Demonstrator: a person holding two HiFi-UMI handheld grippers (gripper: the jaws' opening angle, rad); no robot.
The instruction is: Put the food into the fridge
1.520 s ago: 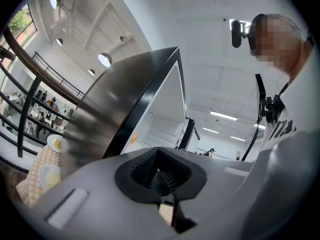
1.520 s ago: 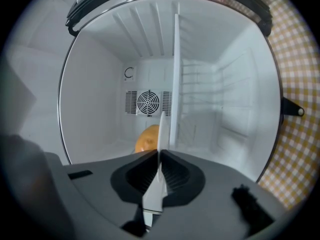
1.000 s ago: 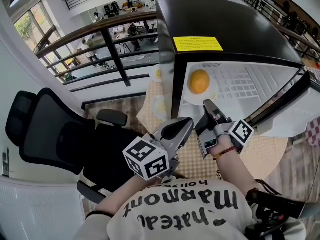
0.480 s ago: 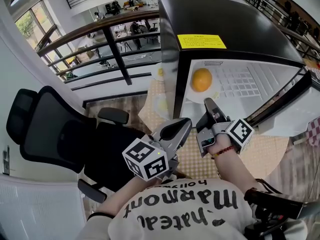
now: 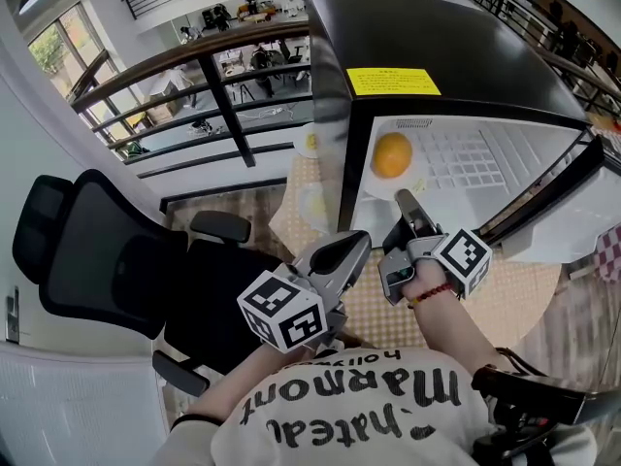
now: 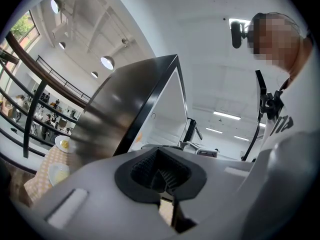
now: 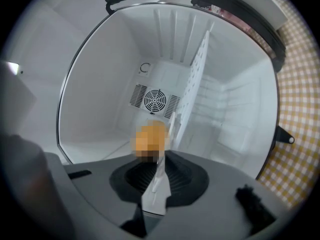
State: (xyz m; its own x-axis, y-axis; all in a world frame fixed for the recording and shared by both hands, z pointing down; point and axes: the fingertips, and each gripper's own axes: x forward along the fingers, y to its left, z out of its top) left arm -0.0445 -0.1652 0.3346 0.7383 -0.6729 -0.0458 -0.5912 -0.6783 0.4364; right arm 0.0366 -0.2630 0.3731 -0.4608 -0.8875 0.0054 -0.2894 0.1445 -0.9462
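Checked tablecloth, open fridge, balcony railing

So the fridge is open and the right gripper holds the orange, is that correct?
Not quite: the fridge is open, but the orange lies inside it, and the right gripper is shut on nothing, as the right gripper view shows.

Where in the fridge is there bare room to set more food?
Free: the white shelf right of the orange, out to the open door. Crowded: the shelf's left end, where the orange sits near the fridge's left wall, with the right tongs just in front.
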